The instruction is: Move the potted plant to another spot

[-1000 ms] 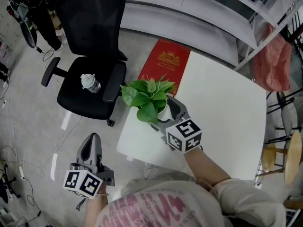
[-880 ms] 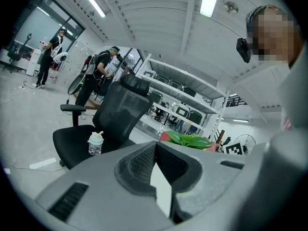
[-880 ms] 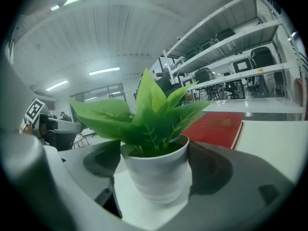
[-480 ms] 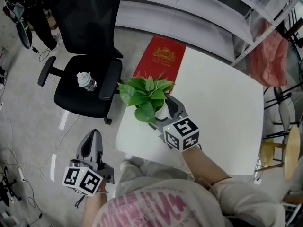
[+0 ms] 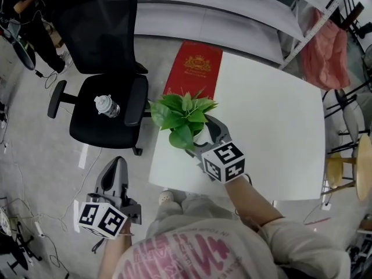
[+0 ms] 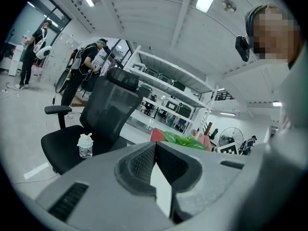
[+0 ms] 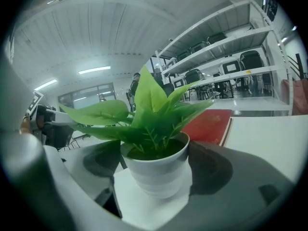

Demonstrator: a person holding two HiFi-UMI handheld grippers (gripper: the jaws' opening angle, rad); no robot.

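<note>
Clearly, the right gripper clamps its 2 jaws on the white pot of the potted plant near the counter's left edge. Its own view shows the pot standing on the counter. Only the left gripper view shows the left gripper pressed together and empty.

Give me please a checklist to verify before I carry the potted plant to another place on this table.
1. Right gripper has a jaw on each side of the white pot of the potted plant: ok.
2. Pot stands upright: ok.
3. Pot is lifted off the table: cannot tell.
4. Bare table surface is free to the plant's right: ok.
5. Red book at the far corner lies apart from the pot: ok.
6. Left gripper is shut, empty and off the table: ok.
</note>
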